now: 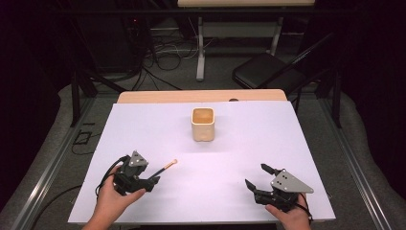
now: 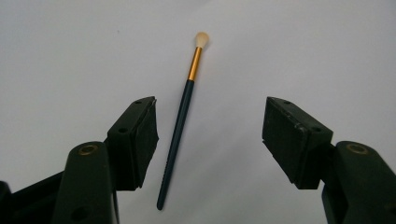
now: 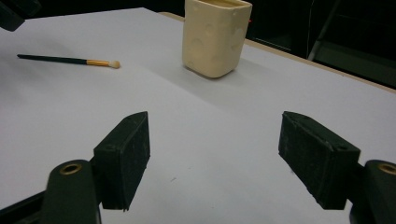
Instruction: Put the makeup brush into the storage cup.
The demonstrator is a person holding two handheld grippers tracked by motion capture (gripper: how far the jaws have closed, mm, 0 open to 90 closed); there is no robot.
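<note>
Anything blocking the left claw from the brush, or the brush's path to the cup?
Nothing visible. The brush lies flat on the white sheet between the open jaws of the left claw, pads not touching it. The sheet between the brush and the cream cup is bare.

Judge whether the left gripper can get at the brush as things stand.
Probably yes: the left gripper is open, with the brush lying flat between its jaws on the white sheet, and nothing blocks it.

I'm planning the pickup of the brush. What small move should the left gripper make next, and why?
Probably shut the left gripper on the brush. Its jaws stand open with the dark handle lying on the white table between them, nearer one pad and apparently not yet pinched.
</note>
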